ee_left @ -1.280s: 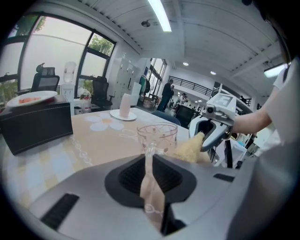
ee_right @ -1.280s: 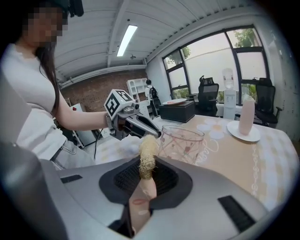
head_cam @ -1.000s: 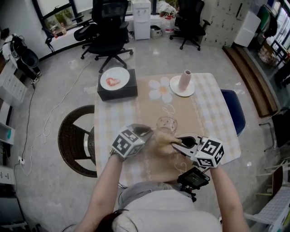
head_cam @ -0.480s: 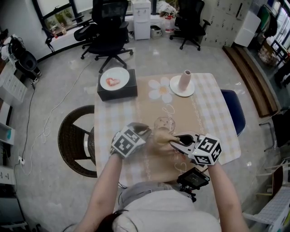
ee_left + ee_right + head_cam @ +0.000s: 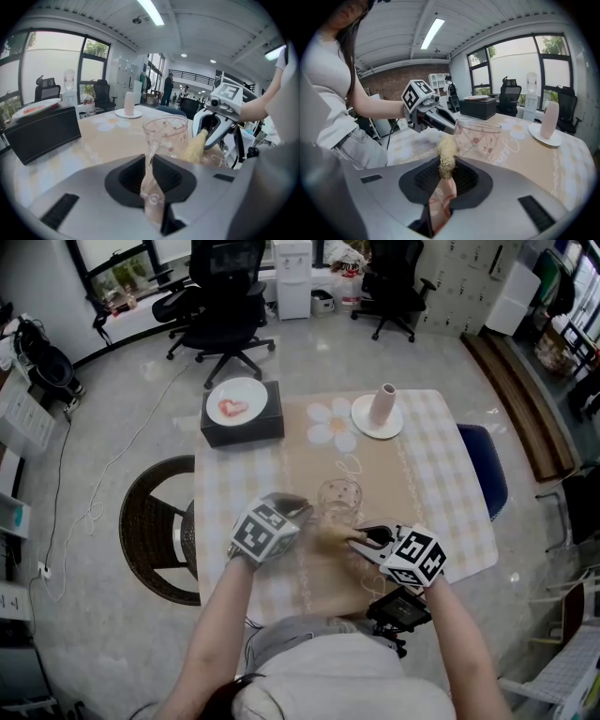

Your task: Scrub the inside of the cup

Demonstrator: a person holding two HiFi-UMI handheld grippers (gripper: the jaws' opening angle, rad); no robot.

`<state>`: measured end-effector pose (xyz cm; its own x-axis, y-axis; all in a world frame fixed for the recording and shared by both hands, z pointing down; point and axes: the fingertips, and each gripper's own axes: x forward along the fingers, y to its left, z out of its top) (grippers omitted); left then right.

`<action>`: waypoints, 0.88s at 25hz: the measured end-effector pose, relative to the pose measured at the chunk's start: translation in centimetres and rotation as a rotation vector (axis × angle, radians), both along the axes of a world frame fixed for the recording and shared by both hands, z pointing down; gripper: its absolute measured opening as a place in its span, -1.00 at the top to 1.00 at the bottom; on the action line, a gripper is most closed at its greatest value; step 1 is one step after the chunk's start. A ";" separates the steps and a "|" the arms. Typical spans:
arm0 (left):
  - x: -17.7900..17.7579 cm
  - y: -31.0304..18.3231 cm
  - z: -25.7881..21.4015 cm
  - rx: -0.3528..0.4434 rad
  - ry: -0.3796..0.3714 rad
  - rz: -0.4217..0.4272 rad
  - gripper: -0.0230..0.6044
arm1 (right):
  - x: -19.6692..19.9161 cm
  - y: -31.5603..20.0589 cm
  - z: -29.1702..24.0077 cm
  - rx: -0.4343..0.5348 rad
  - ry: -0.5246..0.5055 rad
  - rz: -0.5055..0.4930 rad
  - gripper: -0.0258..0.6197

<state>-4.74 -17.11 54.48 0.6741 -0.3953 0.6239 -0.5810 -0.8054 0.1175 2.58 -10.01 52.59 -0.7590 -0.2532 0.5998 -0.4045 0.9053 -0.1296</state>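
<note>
A clear glass cup (image 5: 339,497) with small red print stands upright on the checked table (image 5: 441,456). My left gripper (image 5: 305,514) is shut on the cup's handle (image 5: 151,157), which is pinched between the jaws in the left gripper view. My right gripper (image 5: 361,540) is shut on a pale fibrous scrubber (image 5: 446,157). The scrubber (image 5: 334,532) sits outside the cup, low beside its near wall (image 5: 194,147). The cup (image 5: 477,136) shows just past the scrubber in the right gripper view, with the left gripper (image 5: 426,111) behind it.
A pink vase on a white saucer (image 5: 382,409) stands at the table's far side. A black box with a white plate (image 5: 242,413) sits at the far left corner. A round brown chair (image 5: 155,521) is on the left, a blue seat (image 5: 486,470) on the right.
My right gripper has sunk and shifted a little left with the scrubber, closer to the cup's near side. The left gripper and the cup have stayed put.
</note>
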 end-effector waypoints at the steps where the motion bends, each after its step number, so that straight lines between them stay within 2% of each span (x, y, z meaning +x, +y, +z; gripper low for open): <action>1: 0.0 -0.1 0.1 -0.004 0.003 -0.004 0.76 | 0.0 0.1 0.4 0.001 0.022 -0.006 0.73; 4: -0.1 0.0 0.3 -0.015 0.006 -0.013 0.76 | 0.0 0.3 1.0 -0.008 0.046 -0.022 0.73; 13: -0.3 -0.7 0.2 -0.024 0.005 -0.053 0.76 | 0.1 0.4 -2.6 0.014 -0.017 -0.134 0.73; 22: -0.6 -0.7 0.4 -0.008 -0.046 -0.080 0.77 | 0.5 -1.0 -6.1 0.016 -0.084 -0.225 0.72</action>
<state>-5.37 -17.83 54.87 0.6113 -0.4418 0.6566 -0.6483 -0.7554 0.0953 3.12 -11.00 46.48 -0.8442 -0.0812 0.5299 -0.1812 0.9735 -0.1394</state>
